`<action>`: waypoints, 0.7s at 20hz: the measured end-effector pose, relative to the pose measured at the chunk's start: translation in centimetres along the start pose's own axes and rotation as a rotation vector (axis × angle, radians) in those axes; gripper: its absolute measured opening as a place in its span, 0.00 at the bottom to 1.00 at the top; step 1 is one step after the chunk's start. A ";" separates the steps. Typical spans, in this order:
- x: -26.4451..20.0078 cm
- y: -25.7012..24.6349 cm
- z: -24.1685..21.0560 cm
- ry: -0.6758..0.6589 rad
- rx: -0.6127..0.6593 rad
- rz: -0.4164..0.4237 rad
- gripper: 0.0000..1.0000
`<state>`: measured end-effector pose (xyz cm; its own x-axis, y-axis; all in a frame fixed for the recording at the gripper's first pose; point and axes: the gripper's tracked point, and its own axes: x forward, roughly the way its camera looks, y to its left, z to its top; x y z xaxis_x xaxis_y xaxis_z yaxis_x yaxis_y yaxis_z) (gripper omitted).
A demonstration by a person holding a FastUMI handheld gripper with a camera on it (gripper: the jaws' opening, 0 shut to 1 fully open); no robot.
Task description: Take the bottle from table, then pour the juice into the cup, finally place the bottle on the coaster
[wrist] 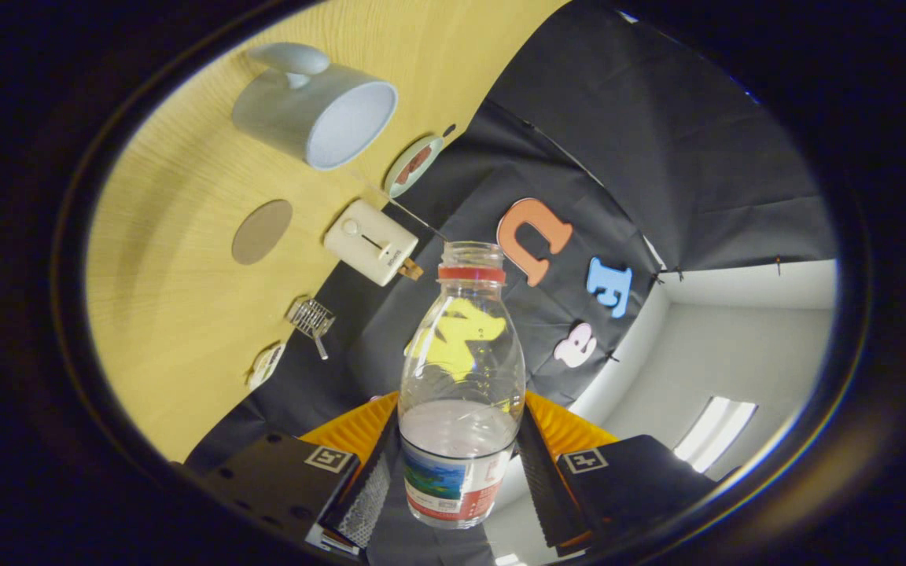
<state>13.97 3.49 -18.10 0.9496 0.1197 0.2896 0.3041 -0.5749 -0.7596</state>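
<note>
Gripping the clear ribbed plastic bottle (461,377), the claw (459,479) clamps both fingers on its labelled base.

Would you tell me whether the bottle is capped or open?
Open: the bottle, held between the gripper fingers, shows a bare threaded mouth, no cap.

Bottle (461,393): clear plastic, uncapped, red ring under the open neck, printed label round its lower part; a pale liquid fills roughly the lower third, its surface near the label's top edge. Held between the two fingers of the gripper (459,479), which press on its labelled sides.
Cup (315,110): pale grey mug with a handle, white inside, standing on the wooden table (178,314), its open mouth in view, well beyond the bottle.
Coaster (262,231): flat round grey-brown disc on the table, between the cup and the fingers, apart from both.
</note>
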 end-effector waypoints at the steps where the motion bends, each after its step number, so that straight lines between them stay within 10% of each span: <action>1: 0.0 -0.1 0.1 -0.005 -0.005 -0.005 0.82; 14: 1.2 -2.6 1.5 -0.078 -0.111 -0.068 0.82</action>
<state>14.42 6.37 -16.67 0.9316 0.2212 0.2884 0.3614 -0.6488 -0.6696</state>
